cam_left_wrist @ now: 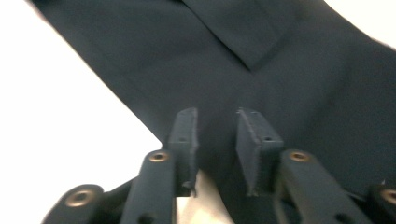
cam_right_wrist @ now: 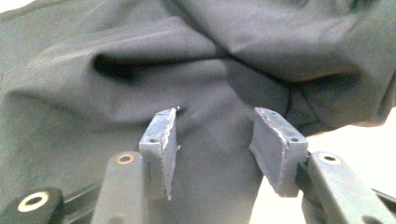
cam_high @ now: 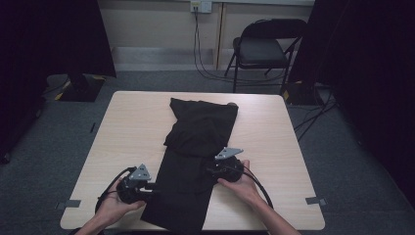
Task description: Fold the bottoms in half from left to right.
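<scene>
Black trousers (cam_high: pixel 195 161) are spread lengthwise along the middle of the wooden surface (cam_high: pixel 127 132), upper part folded back. Left tongs (cam_left_wrist: pixel 215 140) and right tongs (cam_right_wrist: pixel 215 140) are parted at the garment's opposite edges, nothing gripped.

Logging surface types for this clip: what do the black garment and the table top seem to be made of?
The black garment looks like a smooth woven fabric with a matte finish, possibly a trouser cloth: it drapes in soft folds, shows a stitched seam edge and gives no shine. The table top looks like pale wood-grain laminate or veneer: faint streaks run across a flat, even surface with rounded corners. Which of the two, the look leaves open.
</scene>
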Motion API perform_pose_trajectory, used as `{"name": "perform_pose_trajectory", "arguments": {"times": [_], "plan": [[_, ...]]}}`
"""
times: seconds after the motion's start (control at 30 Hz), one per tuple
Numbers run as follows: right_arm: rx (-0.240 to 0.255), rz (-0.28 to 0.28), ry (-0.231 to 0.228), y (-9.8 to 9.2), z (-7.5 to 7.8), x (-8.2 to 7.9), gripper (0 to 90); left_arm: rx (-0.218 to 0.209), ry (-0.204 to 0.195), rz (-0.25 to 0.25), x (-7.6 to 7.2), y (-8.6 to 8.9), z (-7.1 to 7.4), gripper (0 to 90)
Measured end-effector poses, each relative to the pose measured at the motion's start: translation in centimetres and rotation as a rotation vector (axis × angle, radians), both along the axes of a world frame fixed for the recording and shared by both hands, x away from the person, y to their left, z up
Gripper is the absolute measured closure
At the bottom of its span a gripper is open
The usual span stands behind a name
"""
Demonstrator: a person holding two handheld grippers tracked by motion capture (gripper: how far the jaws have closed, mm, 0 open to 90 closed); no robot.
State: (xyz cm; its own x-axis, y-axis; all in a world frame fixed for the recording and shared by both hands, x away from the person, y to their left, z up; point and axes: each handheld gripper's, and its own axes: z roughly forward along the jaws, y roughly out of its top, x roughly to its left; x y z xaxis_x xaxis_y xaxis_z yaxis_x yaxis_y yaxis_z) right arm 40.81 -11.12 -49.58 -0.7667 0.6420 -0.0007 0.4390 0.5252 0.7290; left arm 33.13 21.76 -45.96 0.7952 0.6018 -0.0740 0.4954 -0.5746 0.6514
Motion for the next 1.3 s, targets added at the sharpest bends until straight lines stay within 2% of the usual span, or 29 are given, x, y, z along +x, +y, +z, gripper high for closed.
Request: {"name": "perform_pose_trajectory", "arguments": {"times": [0.03,0.07,0.1,0.17,0.23,0.27,0.3,0.4,0.47,0.5,0.57,0.63,0.67,0.7,0.73,0.8,0.83,0.87,0.9,0.93,0.97,1.0,1.07,1.13,1.2,1.23,1.27,1.3], "plan": [[-0.005,0.007,0.004,-0.1,0.1,0.0,48.4,-0.023,-0.006,0.019,0.3,0.1,0.2,64.5],[0.006,0.011,0.004,-0.3,0.4,-0.1,48.3,-0.029,-0.021,0.029,0.7,0.0,0.4,60.2],[0.029,0.009,0.001,-0.6,0.7,-0.1,47.9,-0.035,-0.033,0.036,1.1,-0.2,0.6,56.1],[0.079,-0.010,-0.024,-1.1,1.7,0.1,46.7,-0.039,-0.056,0.053,2.5,-0.8,0.8,54.5],[0.099,-0.035,-0.046,-1.3,2.6,0.9,44.2,-0.047,-0.078,0.086,4.5,-1.5,0.8,49.4],[0.104,-0.049,-0.057,-1.3,3.0,1.4,42.8,-0.037,-0.093,0.096,5.7,-1.8,0.8,49.1],[0.112,-0.063,-0.066,-1.4,3.4,2.0,41.9,-0.036,-0.103,0.122,7.2,-2.1,0.9,47.6],[0.150,-0.101,-0.093,-1.3,4.6,3.8,38.6,-0.070,-0.117,0.184,10.4,-2.6,1.0,43.8],[0.148,-0.133,-0.112,-1.1,5.0,5.2,35.3,-0.075,-0.114,0.233,12.4,-2.8,0.9,38.4],[0.143,-0.144,-0.120,-1.1,5.2,5.8,34.9,-0.093,-0.115,0.264,13.4,-2.9,0.8,36.6],[0.136,-0.165,-0.100,-1.0,5.0,7.2,32.8,-0.104,-0.111,0.295,14.5,-3.0,0.4,33.8],[0.118,-0.184,-0.064,-1.1,4.3,8.4,31.6,-0.089,-0.081,0.299,15.3,-3.4,-0.3,31.5],[0.114,-0.187,-0.042,-1.2,3.7,8.8,31.6,-0.082,-0.080,0.301,15.6,-3.5,-0.6,31.9],[0.113,-0.188,-0.019,-1.2,3.1,9.1,31.4,-0.093,-0.072,0.301,15.8,-3.6,-1.0,32.3],[0.112,-0.193,0.008,-1.2,2.5,9.4,30.9,-0.093,-0.062,0.295,15.9,-3.9,-1.4,35.4],[0.125,-0.194,0.048,-1.2,1.5,9.6,34.0,-0.064,-0.045,0.273,16.2,-4.5,-2.2,43.7],[0.118,-0.195,0.062,-1.0,1.0,9.6,39.7,-0.048,-0.050,0.264,16.2,-4.7,-2.4,49.9],[0.118,-0.186,0.068,-0.9,0.8,9.5,53.9,-0.076,-0.061,0.256,16.2,-4.8,-2.3,63.3],[0.123,-0.168,0.059,-0.6,0.8,9.3,62.6,-0.090,-0.068,0.266,16.2,-5.0,-2.1,73.1],[0.115,-0.171,0.035,-0.4,1.1,9.1,73.8,-0.104,-0.082,0.267,16.2,-5.1,-1.6,78.6],[0.129,-0.171,0.021,-0.2,1.6,9.1,82.3,-0.113,-0.090,0.267,16.2,-5.1,-1.1,82.0],[0.146,-0.173,0.010,-0.3,2.0,9.1,84.9,-0.123,-0.099,0.256,16.3,-5.0,-0.3,83.6],[0.177,-0.178,-0.018,-0.5,3.7,9.2,85.6,-0.162,-0.139,0.260,16.5,-4.7,1.9,84.5],[0.209,-0.181,-0.056,-0.7,5.9,9.3,85.8,-0.220,-0.187,0.268,16.6,-4.4,4.6,84.7],[0.237,-0.173,-0.105,-0.8,8.6,9.3,86.0,-0.253,-0.244,0.269,16.6,-4.2,7.6,84.7],[0.255,-0.175,-0.126,-0.9,10.0,9.3,86.1,-0.287,-0.271,0.263,16.5,-4.1,9.5,84.8],[0.277,-0.168,-0.151,-0.9,11.7,9.2,86.1,-0.305,-0.289,0.258,16.2,-4.1,10.5,84.8],[0.289,-0.163,-0.173,-0.9,12.8,9.0,86.1,-0.310,-0.327,0.248,15.7,-3.9,12.0,84.8]]}}
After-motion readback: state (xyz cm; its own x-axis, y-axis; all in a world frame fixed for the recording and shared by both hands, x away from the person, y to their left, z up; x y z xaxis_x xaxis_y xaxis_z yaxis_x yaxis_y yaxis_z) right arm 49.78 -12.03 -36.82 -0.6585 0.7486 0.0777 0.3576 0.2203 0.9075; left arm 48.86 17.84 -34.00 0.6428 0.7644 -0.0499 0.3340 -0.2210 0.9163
